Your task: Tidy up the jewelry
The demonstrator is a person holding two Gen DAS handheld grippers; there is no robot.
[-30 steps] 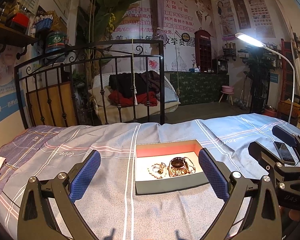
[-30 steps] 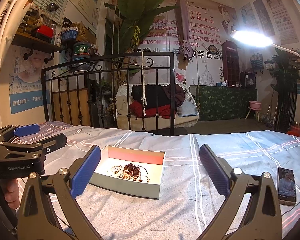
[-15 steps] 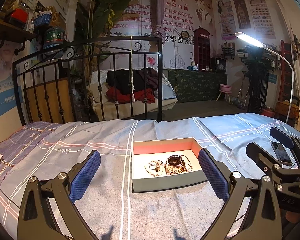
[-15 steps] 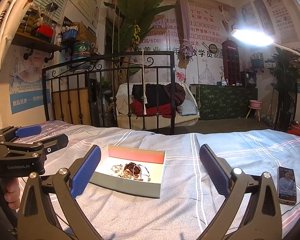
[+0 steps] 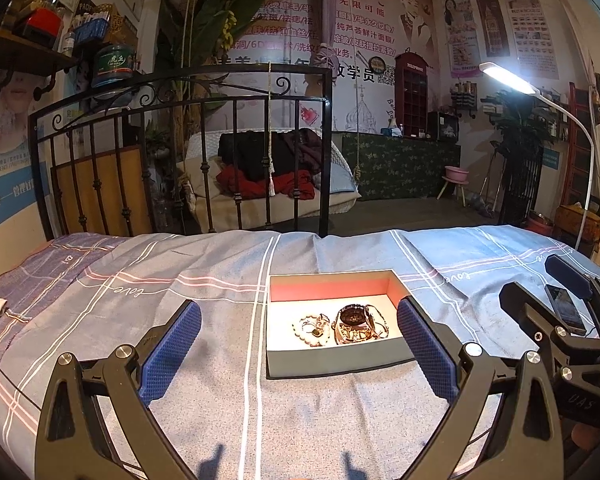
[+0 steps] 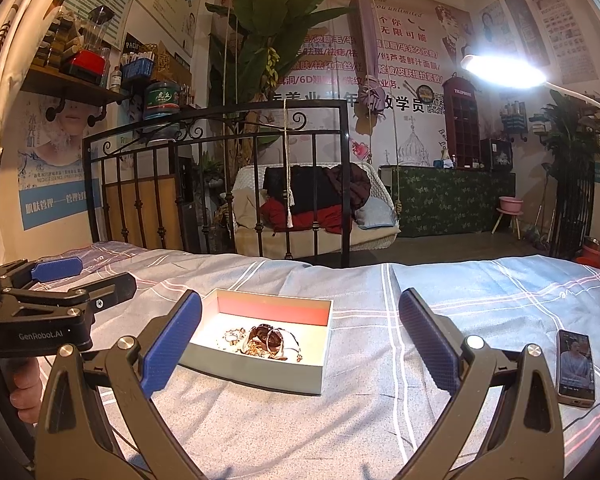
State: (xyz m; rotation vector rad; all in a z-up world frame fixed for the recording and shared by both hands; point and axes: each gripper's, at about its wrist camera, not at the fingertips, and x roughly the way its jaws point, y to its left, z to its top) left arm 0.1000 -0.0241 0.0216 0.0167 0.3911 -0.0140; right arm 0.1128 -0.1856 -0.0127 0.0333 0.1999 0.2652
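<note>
A shallow grey box [image 5: 336,360] [image 6: 260,372] with a red inner wall lies open on the bed. Inside it is a tangled heap of jewelry: a dark watch with gold chains [image 5: 358,322] [image 6: 270,340] and a pale bead bracelet [image 5: 312,328] [image 6: 234,336]. My left gripper [image 5: 298,350] hovers open just short of the box, which sits a little right of its centre. My right gripper [image 6: 300,344] is open too, with the box between its fingers and toward the left one. Neither holds anything. Each gripper shows at the edge of the other's view.
The bed wears a grey-blue sheet [image 5: 180,280] with white and pink stripes. A phone [image 6: 576,368] lies on it right of the box. A black iron bed frame [image 5: 180,152] stands behind. A hand [image 6: 24,392] holds the left gripper's handle. A lamp [image 6: 500,70] shines at upper right.
The left gripper has tilted and drawn slightly nearer, so the box sits lower and larger in its view. The right gripper has barely moved. The jewelry lies as before.
</note>
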